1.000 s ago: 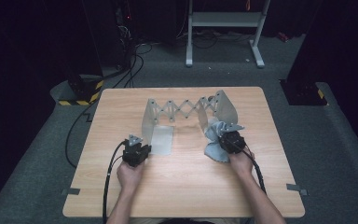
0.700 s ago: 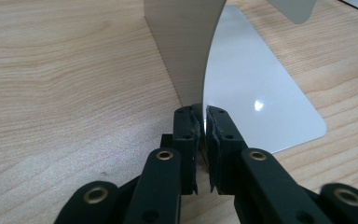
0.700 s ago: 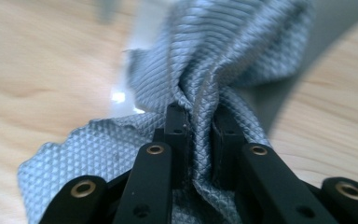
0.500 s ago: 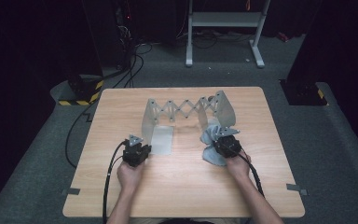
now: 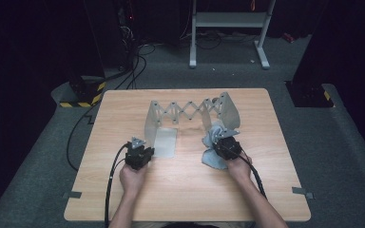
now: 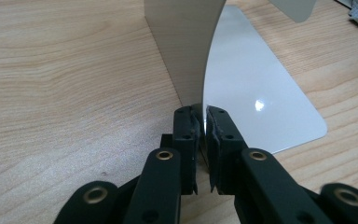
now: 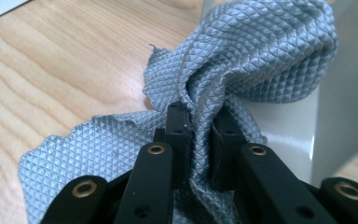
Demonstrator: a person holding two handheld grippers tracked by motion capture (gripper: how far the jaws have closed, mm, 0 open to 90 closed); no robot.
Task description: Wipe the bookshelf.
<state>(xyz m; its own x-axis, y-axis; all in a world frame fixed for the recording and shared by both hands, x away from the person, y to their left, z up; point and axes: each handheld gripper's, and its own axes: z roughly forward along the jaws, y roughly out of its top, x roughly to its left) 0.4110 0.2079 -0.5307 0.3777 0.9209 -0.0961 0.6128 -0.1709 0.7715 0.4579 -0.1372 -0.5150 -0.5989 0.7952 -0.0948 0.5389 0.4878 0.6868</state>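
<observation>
On the wooden table (image 5: pixel 180 190) we see a grey folding rack (image 5: pixel 190 111), an accordion lattice with a curved metal plate at each end. Our left gripper (image 5: pixel 142 151) stands at the left plate (image 6: pixel 186 51), and in the left gripper view its two black jaws are closed on the thin lower edge of this upright plate. Just beside the jaws, the flat foot of the plate (image 6: pixel 256 93) lies on the wood and shines a little.

Our right gripper (image 5: pixel 225 142) is at the right end of the rack. Its jaws pinch a bunch of the grey quilted cloth (image 7: pixel 242 51), as the right gripper view shows clearly. The cloth is crumpled; one part lies against the right plate (image 7: pixel 340 93), and another part spreads flat on the table below the gripper. Both cables (image 5: pixel 111 190) trail back toward the person's forearms.
</observation>
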